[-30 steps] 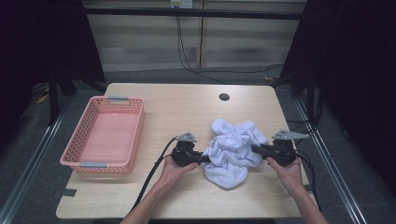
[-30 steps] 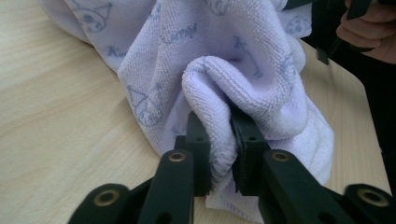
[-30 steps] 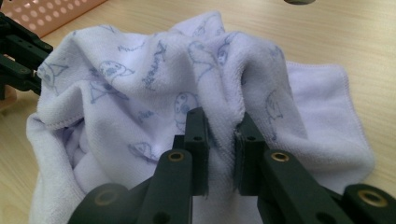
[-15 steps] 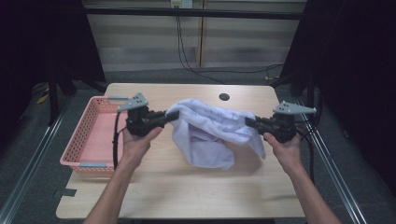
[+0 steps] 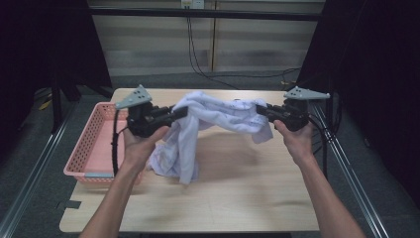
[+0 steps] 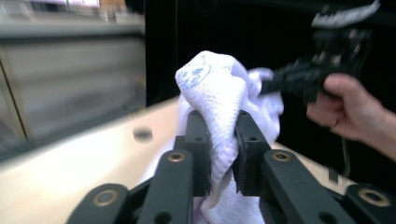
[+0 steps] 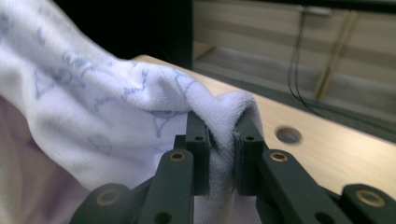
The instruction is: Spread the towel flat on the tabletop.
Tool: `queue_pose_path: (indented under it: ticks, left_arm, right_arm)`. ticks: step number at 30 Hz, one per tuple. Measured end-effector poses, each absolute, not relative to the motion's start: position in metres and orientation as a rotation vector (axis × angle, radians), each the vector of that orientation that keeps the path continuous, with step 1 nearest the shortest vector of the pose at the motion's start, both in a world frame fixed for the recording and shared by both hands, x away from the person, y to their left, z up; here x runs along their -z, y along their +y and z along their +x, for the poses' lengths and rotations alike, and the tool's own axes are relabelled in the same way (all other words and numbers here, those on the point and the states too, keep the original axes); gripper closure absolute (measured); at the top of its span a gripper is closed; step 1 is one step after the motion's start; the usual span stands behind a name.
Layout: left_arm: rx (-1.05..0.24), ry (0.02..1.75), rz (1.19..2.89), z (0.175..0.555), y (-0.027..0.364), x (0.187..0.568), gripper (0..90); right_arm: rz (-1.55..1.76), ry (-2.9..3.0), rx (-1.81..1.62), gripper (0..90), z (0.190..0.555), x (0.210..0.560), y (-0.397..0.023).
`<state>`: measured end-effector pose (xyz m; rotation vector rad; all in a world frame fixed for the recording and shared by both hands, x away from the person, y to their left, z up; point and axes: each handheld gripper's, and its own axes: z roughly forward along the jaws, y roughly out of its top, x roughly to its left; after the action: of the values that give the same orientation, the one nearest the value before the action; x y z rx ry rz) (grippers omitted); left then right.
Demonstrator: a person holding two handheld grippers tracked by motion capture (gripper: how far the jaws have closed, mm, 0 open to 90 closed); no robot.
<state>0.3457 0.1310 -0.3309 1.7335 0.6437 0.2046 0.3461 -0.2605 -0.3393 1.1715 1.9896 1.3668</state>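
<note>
Dim room with dark, murky edges, lit tabletop point(image 5: 237, 198), soft shadows, blurred backgrounds in both gripper views

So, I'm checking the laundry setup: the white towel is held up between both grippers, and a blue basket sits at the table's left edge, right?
Not quite: the basket is pink, not blue, as the high view shows. The rest holds: the white towel is held up between the left gripper and the right gripper, and the basket sits at the table's left edge.
</note>
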Motion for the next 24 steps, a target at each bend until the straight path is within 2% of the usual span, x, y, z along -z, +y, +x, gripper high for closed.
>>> queue_pose_path:
  ticks: [6, 7, 9, 10, 13, 14, 18, 19, 24]
  left_arm:
    - [-0.109, 0.675, 1.757, 0.353, 0.117, 0.364, 51.6]
    - [-0.100, 0.683, 1.765, 0.353, 0.117, 0.368, 50.9]
    - [-0.099, 0.699, 1.799, 0.353, 0.118, 0.376, 49.2]
    - [-0.085, 0.699, 1.818, 0.353, 0.120, 0.381, 49.5]
    - [-0.076, 0.722, 1.858, 0.352, 0.125, 0.393, 49.0]
    - [-0.059, 0.753, 1.875, 0.351, 0.133, 0.407, 48.9]
    - [-0.047, 0.801, 1.913, 0.347, 0.143, 0.431, 45.3]
    - [-0.029, 0.794, 1.971, 0.344, 0.145, 0.447, 43.3]
    - [-0.008, 0.820, 2.079, 0.337, 0.144, 0.479, 41.5]
  right_arm:
    - [1.311, 1.969, -1.245, 80.0, 0.362, 0.376, -0.302]
    - [1.322, 1.972, -1.238, 78.1, 0.364, 0.381, -0.307]
    - [1.334, 1.962, -1.208, 64.4, 0.364, 0.388, -0.312]
    - [1.339, 1.955, -1.190, 61.2, 0.362, 0.391, -0.313]
    - [1.333, 1.957, -1.197, 56.6, 0.357, 0.396, -0.315]
    - [1.322, 1.958, -1.210, 51.5, 0.349, 0.398, -0.316]
    - [1.286, 1.956, -1.200, 43.4, 0.332, 0.400, -0.320]
    - [1.283, 1.971, -1.197, 42.2, 0.330, 0.401, -0.321]
    - [1.276, 2.019, -1.199, 36.4, 0.308, 0.408, -0.324]
